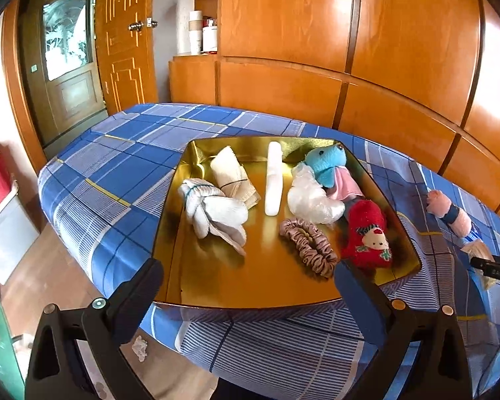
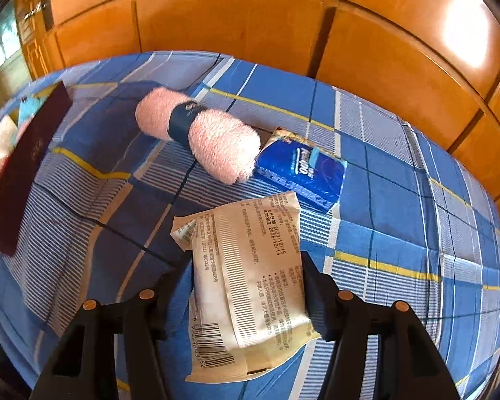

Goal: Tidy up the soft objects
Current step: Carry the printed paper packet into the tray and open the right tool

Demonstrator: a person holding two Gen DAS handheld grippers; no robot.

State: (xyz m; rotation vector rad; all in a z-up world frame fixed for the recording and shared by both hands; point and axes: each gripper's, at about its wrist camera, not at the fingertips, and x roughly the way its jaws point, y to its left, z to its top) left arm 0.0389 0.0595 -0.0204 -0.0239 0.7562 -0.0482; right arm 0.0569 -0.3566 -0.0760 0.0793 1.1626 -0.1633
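Gold tray [image 1: 170, 233] full of soft items; left hand-held gripper [image 1: 250, 275] apart, right hand-held gripper [image 2: 246, 266] clamped on cream packet [image 2: 250, 283].

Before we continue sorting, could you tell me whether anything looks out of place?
Yes: the rolled pink towel and blue tissue pack lie on the checked cloth, outside the gold tray. The right gripper straddles a cream packet.

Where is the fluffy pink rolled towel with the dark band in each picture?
Left wrist view: the pink rolled towel lies at the far right, on the blue checked cloth, outside the gold tray.
Right wrist view: the towel lies upper middle, its end against the blue tissue pack.
Shared landmark: the blue checked cloth under it, with the orange wooden panels behind.
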